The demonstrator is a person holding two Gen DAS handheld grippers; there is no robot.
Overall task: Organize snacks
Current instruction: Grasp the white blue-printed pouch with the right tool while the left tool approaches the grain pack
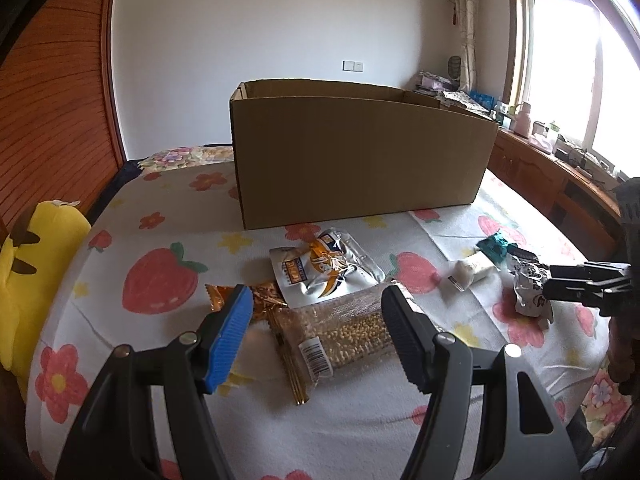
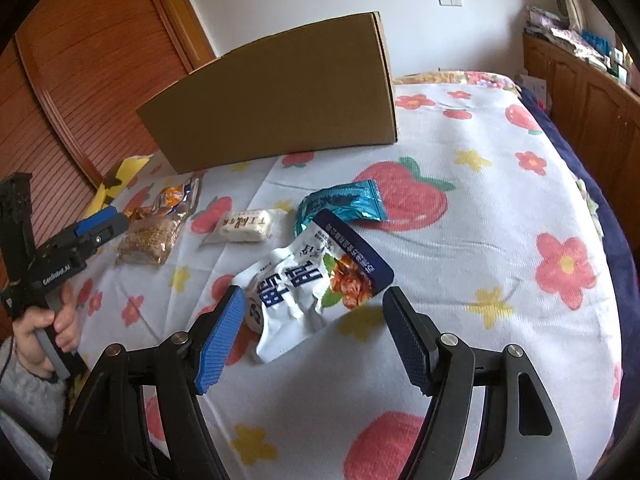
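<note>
Right claw [image 2: 312, 316] gapes over pouch [image 2: 316, 280].

You've got an open brown cardboard box [image 1: 360, 160] sitting upright at the far side, with the snacks lying flat in front of it. On the left, a clear bag of yellow puffed grains [image 1: 344, 332] overlaps an orange wrapper [image 1: 224, 296], and a silver-orange pouch [image 1: 324, 272] lies just behind. On the right, a white bar [image 2: 248, 224], a teal packet [image 2: 340, 204] and a crumpled white-and-navy pouch [image 2: 312, 284] lie close together.

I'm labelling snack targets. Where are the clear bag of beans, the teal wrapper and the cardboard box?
clear bag of beans [image 1: 352, 336]: left wrist view, its middle.
teal wrapper [image 2: 344, 204]: right wrist view, its centre.
cardboard box [image 1: 356, 160]: left wrist view, front wall.
</note>
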